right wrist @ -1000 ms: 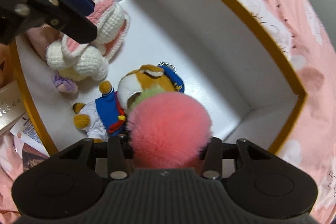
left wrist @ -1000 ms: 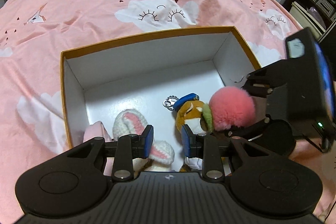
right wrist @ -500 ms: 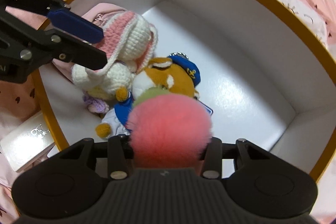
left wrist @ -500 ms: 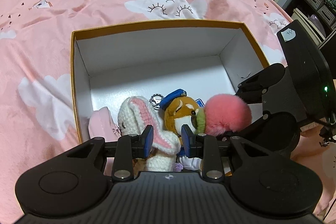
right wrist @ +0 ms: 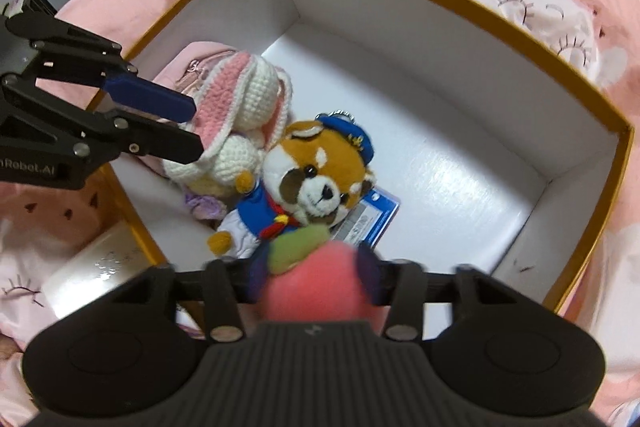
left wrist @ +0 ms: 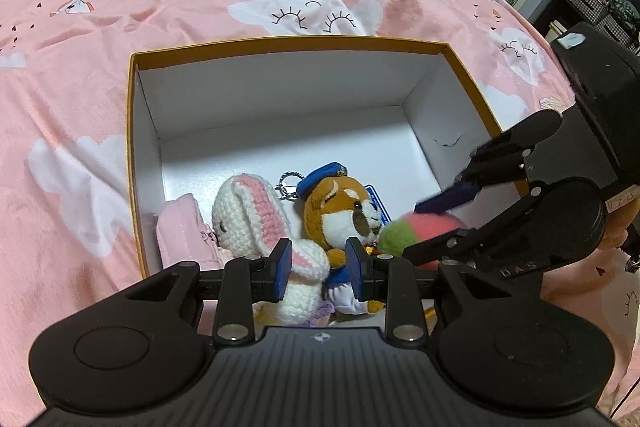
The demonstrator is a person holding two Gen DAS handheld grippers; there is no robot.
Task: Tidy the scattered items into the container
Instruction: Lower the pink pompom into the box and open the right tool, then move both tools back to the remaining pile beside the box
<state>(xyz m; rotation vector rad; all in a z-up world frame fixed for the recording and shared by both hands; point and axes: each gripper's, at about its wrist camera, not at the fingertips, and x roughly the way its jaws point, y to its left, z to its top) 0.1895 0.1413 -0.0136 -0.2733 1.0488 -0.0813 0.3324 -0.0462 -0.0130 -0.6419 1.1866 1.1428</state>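
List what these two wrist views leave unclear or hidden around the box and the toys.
- Right claw: its pads are motion-blurred in both views; the pink pom-pom sits between them, so pad contact is unclear.
- Crochet bunny: lower body hidden behind the left claw in the left view.
- Pink pouch: mostly covered by the bunny.
- Tag under the plush dog: print too small.
- Box: near wall cut off by claw bodies.
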